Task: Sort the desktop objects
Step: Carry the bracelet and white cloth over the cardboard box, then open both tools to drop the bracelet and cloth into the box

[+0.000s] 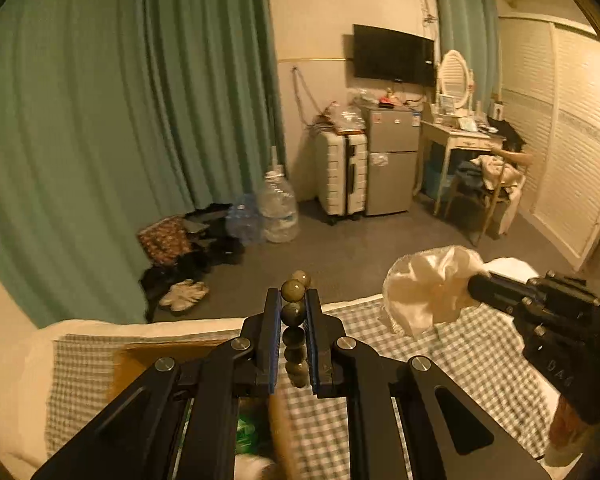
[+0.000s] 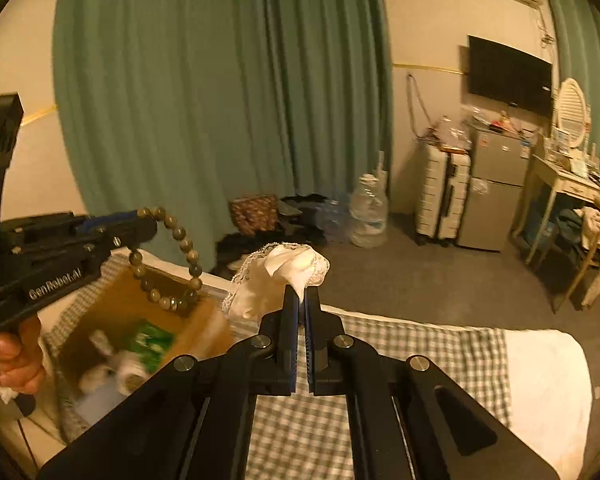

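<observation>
Carry step: left gripper (image 1: pixel 293 308) clamped on a bead bracelet (image 2: pixel 168 256) hanging over the cardboard box (image 2: pixel 100 320), right gripper (image 2: pixel 301 300) pinched shut on a white lace cloth (image 2: pixel 284 272) above the checked bedcover (image 2: pixel 400 344); next, probably lower both and release into the box.

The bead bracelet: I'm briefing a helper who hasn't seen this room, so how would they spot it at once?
Start at the checked cloth over the bed, then the open cardboard box at its left end. Above the box, the left tool is shut on the bead bracelet, a hanging loop of round grey-green beads. The right tool grips a white lace-edged cloth, soft and crumpled instead.
</observation>
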`<state>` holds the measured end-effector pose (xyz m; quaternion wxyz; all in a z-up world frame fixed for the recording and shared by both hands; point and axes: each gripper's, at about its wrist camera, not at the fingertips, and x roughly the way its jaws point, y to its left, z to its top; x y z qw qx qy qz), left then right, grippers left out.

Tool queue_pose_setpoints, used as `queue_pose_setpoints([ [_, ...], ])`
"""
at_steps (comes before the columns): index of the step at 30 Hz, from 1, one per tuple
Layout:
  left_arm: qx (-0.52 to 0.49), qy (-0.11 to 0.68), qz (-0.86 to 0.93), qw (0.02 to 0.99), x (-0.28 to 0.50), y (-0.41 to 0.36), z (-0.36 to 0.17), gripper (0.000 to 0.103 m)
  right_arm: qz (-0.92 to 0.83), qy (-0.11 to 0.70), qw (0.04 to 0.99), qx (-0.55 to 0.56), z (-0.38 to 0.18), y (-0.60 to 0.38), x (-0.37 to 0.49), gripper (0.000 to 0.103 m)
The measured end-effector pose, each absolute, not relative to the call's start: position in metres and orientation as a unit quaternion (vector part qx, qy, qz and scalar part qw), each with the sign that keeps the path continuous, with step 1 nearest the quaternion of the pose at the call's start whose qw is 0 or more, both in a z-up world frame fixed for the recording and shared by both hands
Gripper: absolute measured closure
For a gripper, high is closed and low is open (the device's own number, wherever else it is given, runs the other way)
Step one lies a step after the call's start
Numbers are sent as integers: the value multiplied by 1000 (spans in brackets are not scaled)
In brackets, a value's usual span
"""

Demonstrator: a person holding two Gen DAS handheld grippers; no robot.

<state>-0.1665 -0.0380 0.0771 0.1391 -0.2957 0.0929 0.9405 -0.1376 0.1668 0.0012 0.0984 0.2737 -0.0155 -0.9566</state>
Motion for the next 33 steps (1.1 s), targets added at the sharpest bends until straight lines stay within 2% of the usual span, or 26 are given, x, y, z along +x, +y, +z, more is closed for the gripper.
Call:
queue_pose_setpoints([
  [5, -295, 78, 946, 107, -156, -94, 88, 93, -953, -16, 137, 271, 15, 119, -137, 100],
  [12, -314, 54, 945, 75, -154, -158, 60, 93, -940, -7, 181, 290, 8, 56, -147, 100],
  [24, -394, 31, 916, 61, -187, -194, -30, 92, -906, 38, 209, 367, -61, -10, -182, 100],
  [28, -418, 52, 905, 57, -192, -188, -52, 88, -897, 51, 205, 388, -86, -16, -191, 99],
  [29, -420, 53, 904, 58, -191, -187, -53, 86, -895, 55, 201, 394, -91, -17, -193, 96],
  [30, -422, 53, 903, 58, -191, -187, -54, 80, -894, 55, 199, 397, -95, -17, -196, 94],
  [31, -423, 52, 903, 58, -191, -186, -54, 73, -893, 53, 199, 400, -98, -16, -198, 83],
  [32, -419, 52, 905, 54, -189, -186, -52, 70, -893, 49, 197, 402, -100, -13, -200, 68],
  [33, -414, 52, 907, 52, -189, -188, -48, 63, -894, 44, 195, 402, -100, -10, -200, 62],
])
